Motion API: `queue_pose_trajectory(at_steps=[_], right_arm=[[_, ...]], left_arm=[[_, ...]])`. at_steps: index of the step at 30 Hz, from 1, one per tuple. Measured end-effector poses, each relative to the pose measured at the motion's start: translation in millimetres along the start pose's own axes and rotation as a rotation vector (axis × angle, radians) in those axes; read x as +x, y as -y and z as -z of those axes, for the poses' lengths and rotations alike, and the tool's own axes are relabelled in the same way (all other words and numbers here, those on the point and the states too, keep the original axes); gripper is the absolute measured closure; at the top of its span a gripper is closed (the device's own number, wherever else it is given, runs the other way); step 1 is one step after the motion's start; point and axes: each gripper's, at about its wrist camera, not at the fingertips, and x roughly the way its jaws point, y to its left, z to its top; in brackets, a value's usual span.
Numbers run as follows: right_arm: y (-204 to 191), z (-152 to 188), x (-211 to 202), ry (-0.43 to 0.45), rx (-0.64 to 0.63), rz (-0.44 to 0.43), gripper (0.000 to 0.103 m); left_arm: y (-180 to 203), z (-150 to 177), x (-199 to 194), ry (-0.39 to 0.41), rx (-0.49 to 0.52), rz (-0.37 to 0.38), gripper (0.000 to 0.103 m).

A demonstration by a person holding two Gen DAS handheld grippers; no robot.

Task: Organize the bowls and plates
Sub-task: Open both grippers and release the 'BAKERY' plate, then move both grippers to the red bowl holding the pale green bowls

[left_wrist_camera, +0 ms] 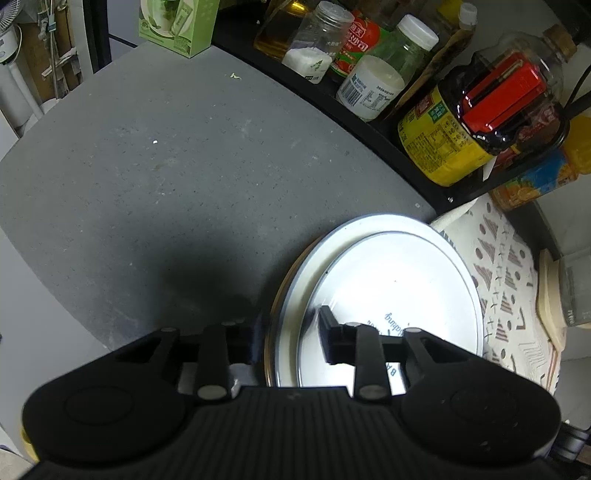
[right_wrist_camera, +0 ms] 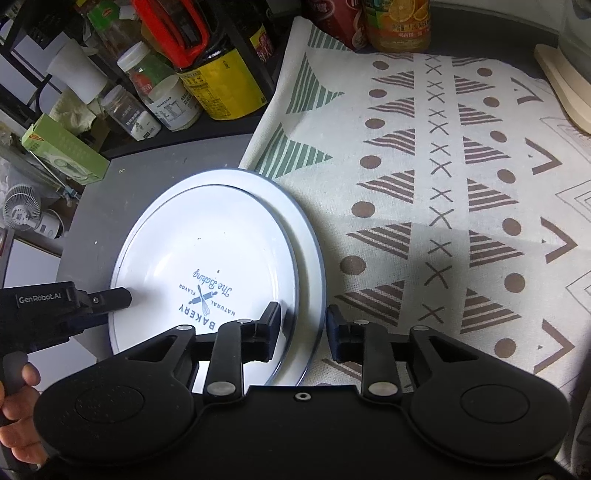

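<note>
A white plate with blue "Bakery" print [right_wrist_camera: 207, 254] lies on top of a larger white plate [right_wrist_camera: 308, 254], stacked on the grey counter; a brown rim shows under them in the left wrist view [left_wrist_camera: 275, 306]. The stack also shows in the left wrist view [left_wrist_camera: 391, 280]. My left gripper [left_wrist_camera: 291, 332] is open, its jaws astride the left edge of the stack, one finger [left_wrist_camera: 328, 332] resting on the top plate. It shows in the right wrist view [right_wrist_camera: 110, 299]. My right gripper [right_wrist_camera: 301, 332] is open, astride the right edge of the stack.
A patterned cloth [right_wrist_camera: 443, 184] lies right of the plates. A black rack with jars and bottles [left_wrist_camera: 461, 122] stands behind. A green box [left_wrist_camera: 177, 26] sits at the back left. Grey counter [left_wrist_camera: 166, 166] extends left. A wooden board [right_wrist_camera: 561, 85] lies far right.
</note>
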Motion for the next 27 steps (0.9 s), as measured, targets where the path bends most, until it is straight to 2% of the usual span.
queue_pose_trajectory(at_steps=[1, 3, 5, 8, 13, 18, 20, 22, 27], right_arm=[[0.3, -0.2, -2.3, 0.006, 0.001, -0.004, 0.059], [1.8, 0.6, -9.4, 0.027, 0.004, -0.007, 0.051], [3.7, 2.1, -16.9, 0.049, 0.007, -0.014, 0.048], [7.7, 4.4, -27.2, 0.076, 0.015, -0.023, 0.036], [11.2, 5.9, -45.2, 0.131, 0.005, -0.011, 0.013], [17.1, 6.5, -63.7, 0.183, 0.037, -0.011, 0.007], [18.7, 6.8, -73.0, 0.206, 0.047, -0.016, 0.004], [20.2, 7.4, -82.8, 0.229, 0.061, -0.024, 0.000], [26.1, 9.8, -106.1, 0.284, 0.071, -0.013, 0.000]], left_arm=[[1.2, 0.3, -1.8, 0.003, 0.003, 0.002, 0.071], [5.2, -0.1, -5.9, 0.007, 0.011, 0.010, 0.062], [9.3, -0.1, -11.0, 0.017, 0.016, -0.004, 0.048], [15.6, -0.9, -18.7, 0.036, 0.039, -0.021, 0.035], [23.9, -3.4, -30.6, 0.057, 0.037, 0.008, 0.030], [41.8, 0.5, -40.3, 0.070, 0.074, 0.040, 0.022], [49.4, 3.0, -43.2, 0.064, 0.086, 0.053, 0.016], [56.7, 5.2, -46.5, 0.062, 0.099, 0.067, 0.014], [72.0, 12.1, -50.6, 0.069, 0.126, 0.084, 0.013]])
